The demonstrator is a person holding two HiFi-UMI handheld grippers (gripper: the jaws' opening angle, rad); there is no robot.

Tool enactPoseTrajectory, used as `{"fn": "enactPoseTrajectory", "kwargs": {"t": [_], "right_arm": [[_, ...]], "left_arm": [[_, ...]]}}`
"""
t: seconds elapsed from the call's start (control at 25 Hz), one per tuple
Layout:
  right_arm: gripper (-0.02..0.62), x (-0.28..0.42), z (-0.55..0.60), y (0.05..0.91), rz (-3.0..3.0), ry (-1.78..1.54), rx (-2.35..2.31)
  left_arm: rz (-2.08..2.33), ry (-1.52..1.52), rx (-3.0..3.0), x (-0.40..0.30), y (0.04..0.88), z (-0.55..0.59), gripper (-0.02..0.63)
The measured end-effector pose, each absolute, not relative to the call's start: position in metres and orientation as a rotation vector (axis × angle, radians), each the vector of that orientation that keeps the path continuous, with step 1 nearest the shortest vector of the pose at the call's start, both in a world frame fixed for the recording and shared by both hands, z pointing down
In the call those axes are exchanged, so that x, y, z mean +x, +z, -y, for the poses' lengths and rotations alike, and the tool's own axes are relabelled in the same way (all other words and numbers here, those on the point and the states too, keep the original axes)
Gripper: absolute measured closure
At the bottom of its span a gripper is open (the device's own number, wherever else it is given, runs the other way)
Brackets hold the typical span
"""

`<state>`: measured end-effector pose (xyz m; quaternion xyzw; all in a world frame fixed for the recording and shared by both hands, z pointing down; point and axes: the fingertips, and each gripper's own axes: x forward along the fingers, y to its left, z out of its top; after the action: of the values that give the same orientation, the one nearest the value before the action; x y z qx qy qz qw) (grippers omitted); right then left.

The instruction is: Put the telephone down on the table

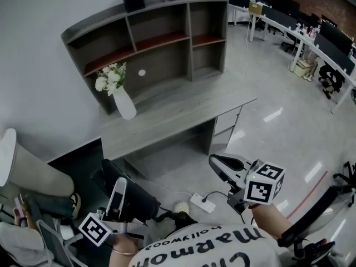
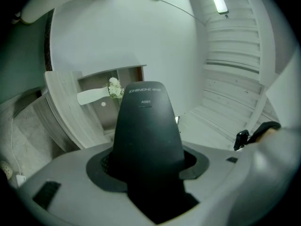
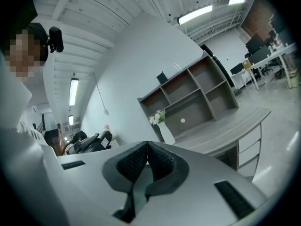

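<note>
**Telephone in the left gripper, not yet on the table**

Found the telephone [image 2: 148, 126], a dark handset with small print near its top end, standing upright between the jaws of the left gripper [image 2: 149, 167]. Read the jaws as spread fairly wide, with both pads pressed against the handset's sides. Saw that gripper low at the left of the head view, close to the body and well short of the desk. Could not tell from the head view how much of the handset stuck out above the jaws, as that corner was cluttered and dark.

Noted the right gripper [image 3: 147, 163] with its pads closed against each other and nothing between them, held out ahead at the right over bare floor. Saw a power strip [image 1: 202, 203] on the floor just beyond.

Farther out, logged the table [image 1: 183, 113] with its front top bare. At its back left stood a white vase [image 1: 123, 102] of flowers [image 1: 109, 78], in front of the shelf unit [image 1: 189, 43].

Judged the grasp and lift done. Left to do: carrying forward over the bare table top, lowering until the handset rests, and opening the jaws.
</note>
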<state>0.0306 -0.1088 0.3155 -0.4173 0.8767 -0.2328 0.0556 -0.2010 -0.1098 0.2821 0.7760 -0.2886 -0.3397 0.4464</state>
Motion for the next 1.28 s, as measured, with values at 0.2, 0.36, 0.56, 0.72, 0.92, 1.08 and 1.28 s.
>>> {"fn": "enactPoseTrajectory", "kwargs": {"t": [0.2,0.36,0.56,0.72,0.92,1.08,1.28], "right_arm": [[0.583,0.025,0.148,0.317,-2.640,-0.709,-1.322],[0.583,0.020,0.180,0.316,-2.608,-0.711,-1.351],[0.583,0.013,0.220,0.323,-2.579,-0.712,-1.387],[0.583,0.014,0.237,0.320,-2.558,-0.713,-1.413],[0.583,0.015,0.262,0.329,-2.517,-0.720,-1.473],[0.583,0.021,0.267,0.332,-2.480,-0.718,-1.533],[0.583,0.035,0.263,0.334,-2.436,-0.718,-1.616]], "left_arm": [[0.687,-0.814,1.937,-0.208,0.283,0.154,0.331],[0.673,-0.801,1.933,-0.216,0.285,0.193,0.331],[0.645,-0.786,1.934,-0.222,0.291,0.240,0.331],[0.619,-0.762,1.938,-0.220,0.287,0.263,0.331],[0.576,-0.738,1.954,-0.221,0.293,0.299,0.331],[0.529,-0.726,1.963,-0.214,0.295,0.320,0.331],[0.479,-0.696,1.974,-0.199,0.297,0.336,0.331]]}}
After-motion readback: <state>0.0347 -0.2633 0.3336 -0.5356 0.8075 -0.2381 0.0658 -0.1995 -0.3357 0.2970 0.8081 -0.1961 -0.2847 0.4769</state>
